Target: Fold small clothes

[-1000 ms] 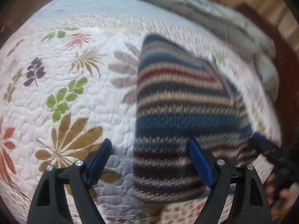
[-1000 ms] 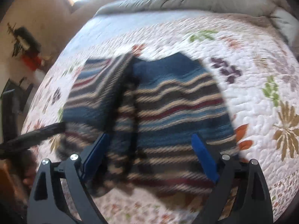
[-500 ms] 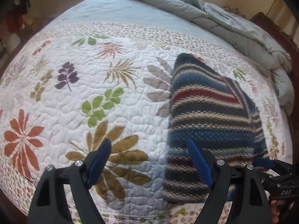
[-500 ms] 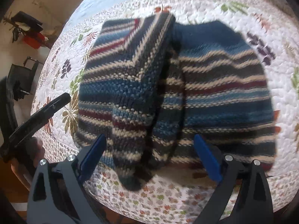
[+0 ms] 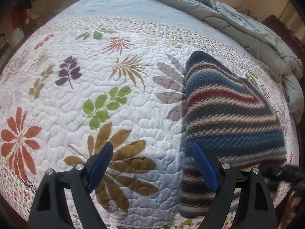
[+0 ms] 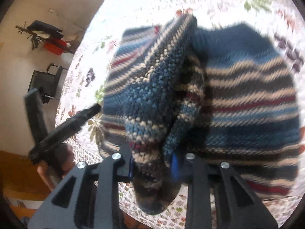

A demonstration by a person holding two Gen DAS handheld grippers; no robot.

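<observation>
A striped knitted sweater in blue, beige and red [image 5: 228,114] lies partly folded on the quilt near the bed's front edge. In the right wrist view the sweater [image 6: 247,95] fills the frame, with one folded layer [image 6: 150,99] raised. My right gripper [image 6: 152,164] is shut on the lower end of that layer. My left gripper [image 5: 150,152] is open and empty above the quilt, just left of the sweater. The left gripper also shows in the right wrist view [image 6: 76,122]. The right gripper shows dark at the lower right of the left wrist view [image 5: 286,173].
The white quilt with a leaf print [image 5: 95,105] covers the bed. A grey duvet [image 5: 238,22] is bunched at the far side. A dark wooden bed frame [image 5: 282,28] is at the right. A chair [image 6: 43,82] and a rack with clothes [image 6: 47,38] stand beside the bed.
My right gripper has closed on the sweater's folded layer and lifted it. My left gripper has drawn away to the left and stays open.
</observation>
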